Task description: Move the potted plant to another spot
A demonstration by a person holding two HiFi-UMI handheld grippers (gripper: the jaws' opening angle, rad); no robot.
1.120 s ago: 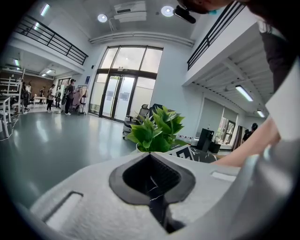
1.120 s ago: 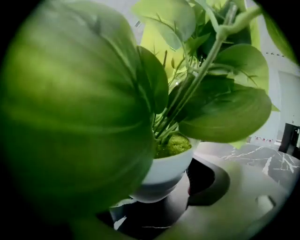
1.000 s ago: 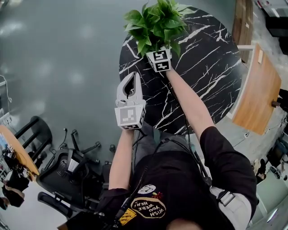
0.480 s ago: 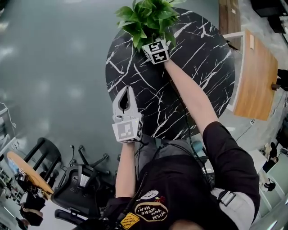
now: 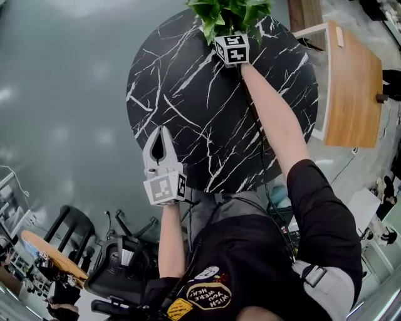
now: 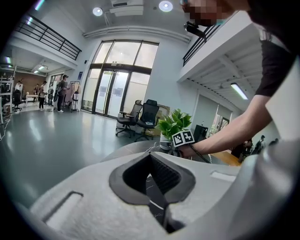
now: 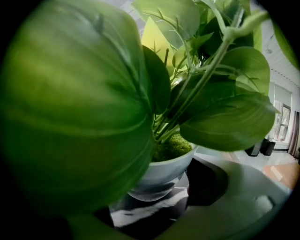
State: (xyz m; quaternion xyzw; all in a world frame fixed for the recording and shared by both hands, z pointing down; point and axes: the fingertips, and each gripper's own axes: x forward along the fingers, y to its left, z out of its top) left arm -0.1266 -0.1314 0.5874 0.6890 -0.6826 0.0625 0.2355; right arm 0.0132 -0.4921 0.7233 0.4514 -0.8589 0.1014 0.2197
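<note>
We see the potted plant [image 5: 233, 11] at the 12 o'clock rim of the round black marble table [image 5: 188, 88] in the head view, its leaves running past the picture's top edge. Our right gripper [image 5: 231, 36] reaches across the table to it, its marker cube just at 6 o'clock of the leaves.

In the right gripper view the white pot [image 7: 161, 176] sits between the jaws. The jaw at 3 o'clock lies against the pot's rim, and a big leaf [image 7: 75, 108] covers the jaw at 9 o'clock, so we read the grip on the pot from that one side. Green moss [image 7: 171, 147] fills the pot's top. We cannot tell whether the pot's base rests on the marble or hangs just above it.

Our left gripper [image 5: 161, 133] hovers over the table's 7 o'clock edge, well apart from the plant, pointing toward 12 o'clock. Its own view shows the jaws drawn together with nothing between them, and the plant stands at 1 o'clock beyond them.

A wooden desk [image 5: 351, 81] stands just beside the table at 3 o'clock. Black office chairs [image 5: 119, 276] stand on the grey floor [image 5: 56, 94] at 7 o'clock.
</note>
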